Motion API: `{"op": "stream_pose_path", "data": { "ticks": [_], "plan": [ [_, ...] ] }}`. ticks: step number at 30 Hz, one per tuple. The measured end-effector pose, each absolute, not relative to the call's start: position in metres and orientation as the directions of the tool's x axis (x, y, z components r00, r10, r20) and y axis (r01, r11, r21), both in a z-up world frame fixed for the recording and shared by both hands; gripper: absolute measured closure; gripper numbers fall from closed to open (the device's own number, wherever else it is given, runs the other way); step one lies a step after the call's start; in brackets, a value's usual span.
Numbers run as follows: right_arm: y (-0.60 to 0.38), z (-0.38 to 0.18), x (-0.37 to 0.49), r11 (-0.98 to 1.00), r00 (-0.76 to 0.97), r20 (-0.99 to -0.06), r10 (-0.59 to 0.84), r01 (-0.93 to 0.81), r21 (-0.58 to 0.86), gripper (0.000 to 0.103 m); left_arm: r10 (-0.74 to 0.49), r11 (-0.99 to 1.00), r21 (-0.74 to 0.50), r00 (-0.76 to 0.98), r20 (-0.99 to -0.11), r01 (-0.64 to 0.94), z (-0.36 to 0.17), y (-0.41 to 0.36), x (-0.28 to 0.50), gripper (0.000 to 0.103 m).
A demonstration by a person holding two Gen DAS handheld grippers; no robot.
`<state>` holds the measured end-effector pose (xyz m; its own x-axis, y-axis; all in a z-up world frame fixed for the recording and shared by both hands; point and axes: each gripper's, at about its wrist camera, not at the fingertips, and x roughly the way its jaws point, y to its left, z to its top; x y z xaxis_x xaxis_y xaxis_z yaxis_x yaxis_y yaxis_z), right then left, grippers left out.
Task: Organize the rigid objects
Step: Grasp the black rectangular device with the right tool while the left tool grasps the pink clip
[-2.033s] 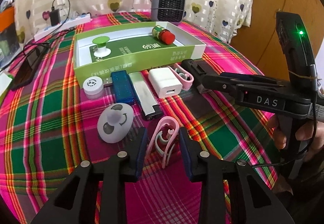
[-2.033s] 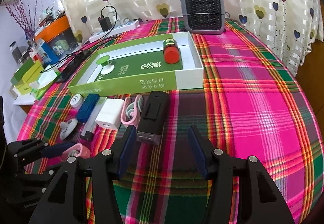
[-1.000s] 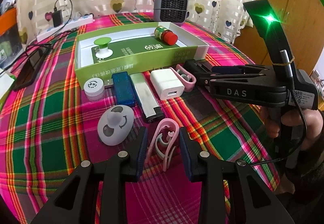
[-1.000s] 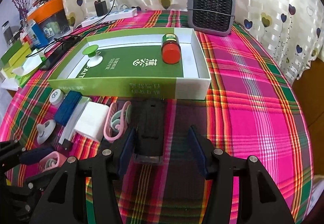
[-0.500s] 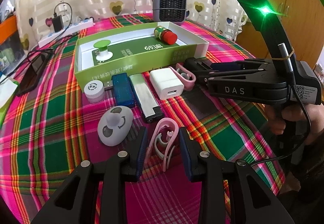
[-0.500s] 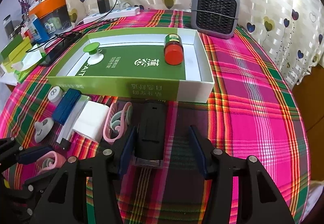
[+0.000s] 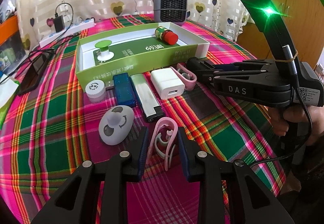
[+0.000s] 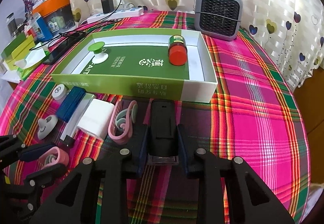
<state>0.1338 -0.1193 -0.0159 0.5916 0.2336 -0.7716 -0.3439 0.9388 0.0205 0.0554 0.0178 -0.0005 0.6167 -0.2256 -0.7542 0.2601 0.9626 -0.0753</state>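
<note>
In the left wrist view we are seeing our left gripper [image 7: 162, 149] with its jaws closing around the pink clip [image 7: 163, 142], which is lying on the plaid cloth nearest to us; the pads are not yet pressing on it, so this claw is still released. We judge the clip as light, thin plastic with some spring in it, so we are taking it across its two long arms, gently, or it can bend and jump away. In the right wrist view our right gripper [image 8: 163, 143] is also closing, and the black device [image 8: 163, 128] is sitting between its pads, which seem to be touching both long sides, so we are calling it grasped, though the contact is hard to see exactly. This device is looking stiff, heavier and smooth, so the middle of its flat sides is the good place. A little farther, the white charger [image 7: 168, 84], the silver lighter [image 7: 146, 100], the blue USB stick [image 7: 124, 90] and the small white jar [image 7: 95, 90] are waiting in a row just beside the box. Behind them the green box [image 7: 129, 68] is standing open, and it is holding only a green suction knob [image 7: 103, 50] at one end and a red-capped bottle [image 7: 167, 35] on its side at the other.
</note>
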Motion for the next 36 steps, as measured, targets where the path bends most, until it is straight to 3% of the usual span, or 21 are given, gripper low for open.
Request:
{"op": "stream_pose_path", "data": {
  "ticks": [36],
  "plan": [
    [-0.1221, -0.0163, 0.1321, 0.941, 0.591, -0.771, 0.236, -0.336, 0.03, 0.074, -0.22, 0.968, -0.09, 0.621, -0.752, 0.234, 0.0005, 0.0217, 0.0555, 0.081]
  ]
}}
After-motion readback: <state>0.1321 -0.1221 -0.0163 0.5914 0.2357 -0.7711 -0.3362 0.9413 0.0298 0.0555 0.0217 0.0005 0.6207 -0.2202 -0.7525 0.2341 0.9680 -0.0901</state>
